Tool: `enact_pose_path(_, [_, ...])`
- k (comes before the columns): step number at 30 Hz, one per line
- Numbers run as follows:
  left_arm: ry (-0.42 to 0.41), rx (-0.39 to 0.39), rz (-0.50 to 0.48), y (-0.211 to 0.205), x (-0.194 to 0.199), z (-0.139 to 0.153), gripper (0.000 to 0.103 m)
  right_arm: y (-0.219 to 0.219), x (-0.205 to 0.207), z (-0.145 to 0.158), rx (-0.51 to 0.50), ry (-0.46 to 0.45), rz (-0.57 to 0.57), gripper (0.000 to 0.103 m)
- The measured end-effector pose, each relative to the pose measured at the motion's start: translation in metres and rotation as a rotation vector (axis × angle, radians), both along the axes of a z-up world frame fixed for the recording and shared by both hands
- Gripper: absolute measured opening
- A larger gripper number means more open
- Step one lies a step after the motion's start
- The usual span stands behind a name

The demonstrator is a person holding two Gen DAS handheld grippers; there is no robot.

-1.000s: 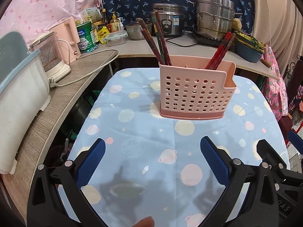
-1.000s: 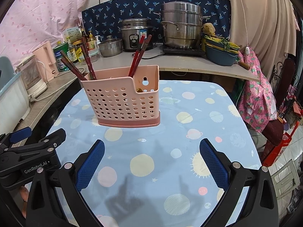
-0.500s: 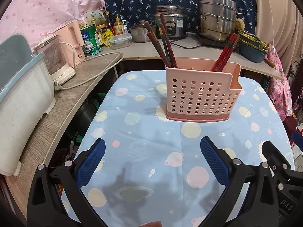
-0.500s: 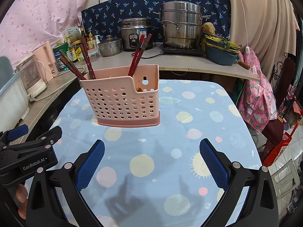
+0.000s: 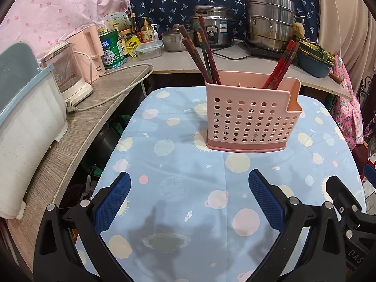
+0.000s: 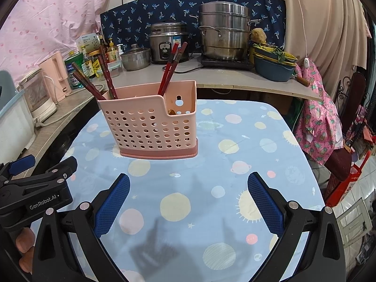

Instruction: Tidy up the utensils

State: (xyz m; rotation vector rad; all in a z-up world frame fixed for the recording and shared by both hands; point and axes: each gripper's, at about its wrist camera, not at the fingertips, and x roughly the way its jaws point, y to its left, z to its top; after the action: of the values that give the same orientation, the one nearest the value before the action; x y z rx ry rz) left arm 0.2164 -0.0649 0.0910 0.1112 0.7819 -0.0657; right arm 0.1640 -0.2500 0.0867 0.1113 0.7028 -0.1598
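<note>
Left gripper [image 5: 189, 202] and right gripper [image 6: 188, 203]: jaws spread wide, both empty, above the tablecloth [image 6: 258, 145]. The holder [image 6: 150, 129] stands upright mid-table, well ahead of both. Dark chopsticks [image 5: 202, 54] lean in its left end, red chopsticks [image 5: 280, 65] further right.

Risk: the holder looks light; a sideways pull on the leaning sticks could tip it or slide it on the cloth.

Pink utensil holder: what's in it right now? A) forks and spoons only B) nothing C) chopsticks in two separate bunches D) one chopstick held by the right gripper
C: the pink utensil holder has dark chopsticks leaning out at one end and red chopsticks standing nearer the notched end, while the left gripper and right gripper are both open and hold nothing.
</note>
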Motion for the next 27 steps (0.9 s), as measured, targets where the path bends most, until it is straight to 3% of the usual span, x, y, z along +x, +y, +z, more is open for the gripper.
enact_pose_path(27, [-0.022,0.016,-0.010,-0.0033,-0.0009,0.0032,0.096,-0.0036,0.0003,-0.0002,0.002,-0.004,-0.004,0.097])
